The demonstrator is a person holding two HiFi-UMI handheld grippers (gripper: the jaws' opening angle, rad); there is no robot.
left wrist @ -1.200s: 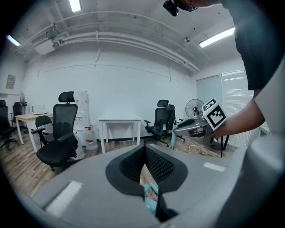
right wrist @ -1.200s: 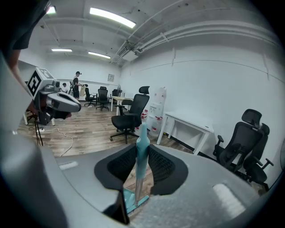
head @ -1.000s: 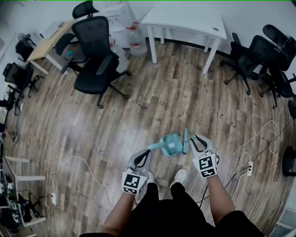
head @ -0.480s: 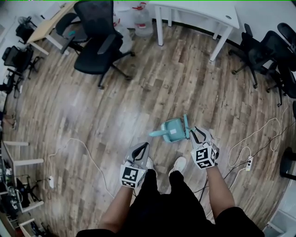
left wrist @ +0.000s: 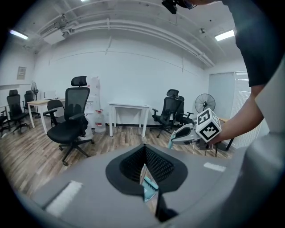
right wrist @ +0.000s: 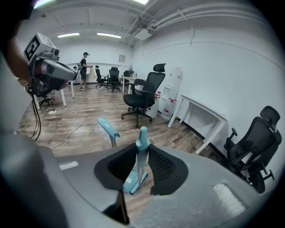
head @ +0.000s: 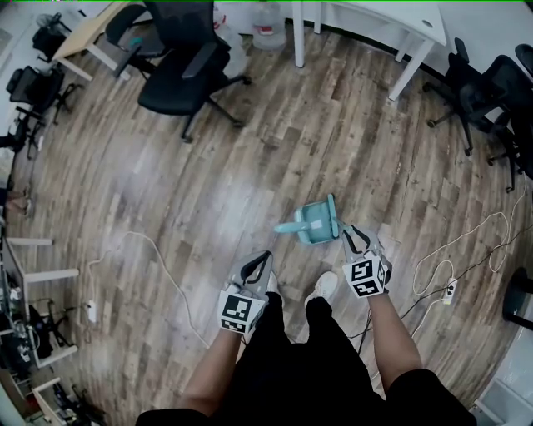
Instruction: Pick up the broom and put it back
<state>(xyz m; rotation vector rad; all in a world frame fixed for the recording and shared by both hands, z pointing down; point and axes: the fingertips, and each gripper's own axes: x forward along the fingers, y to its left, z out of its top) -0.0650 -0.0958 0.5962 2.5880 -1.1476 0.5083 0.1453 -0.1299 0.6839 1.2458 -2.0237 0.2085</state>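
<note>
The teal broom (head: pixel 333 215) stands upright beside the teal dustpan (head: pixel 312 223) on the wooden floor, just ahead of my feet. My right gripper (head: pixel 345 235) is shut on the broom's handle (right wrist: pixel 141 139); the handle runs down between the jaws to the broom's head (right wrist: pixel 132 181) near the floor. The dustpan's curved handle (right wrist: pixel 108 127) rises to the left of it. My left gripper (head: pixel 265 260) hangs to the left of the dustpan with its jaws shut and nothing held (left wrist: pixel 144 149). Through the gap below its pads a bit of teal (left wrist: pixel 149 189) shows.
A black office chair (head: pixel 179 71) stands at the far left and a white table (head: pixel 375 17) at the back. Cables (head: pixel 150 258) and a power strip (head: pixel 450 289) lie on the floor on both sides. More chairs (head: pixel 479 96) are on the right. A person (right wrist: pixel 84 70) stands far off.
Both grippers have sunk lower, the right one taking the broom down with it beside the dustpan. The jaws have kept their state.
</note>
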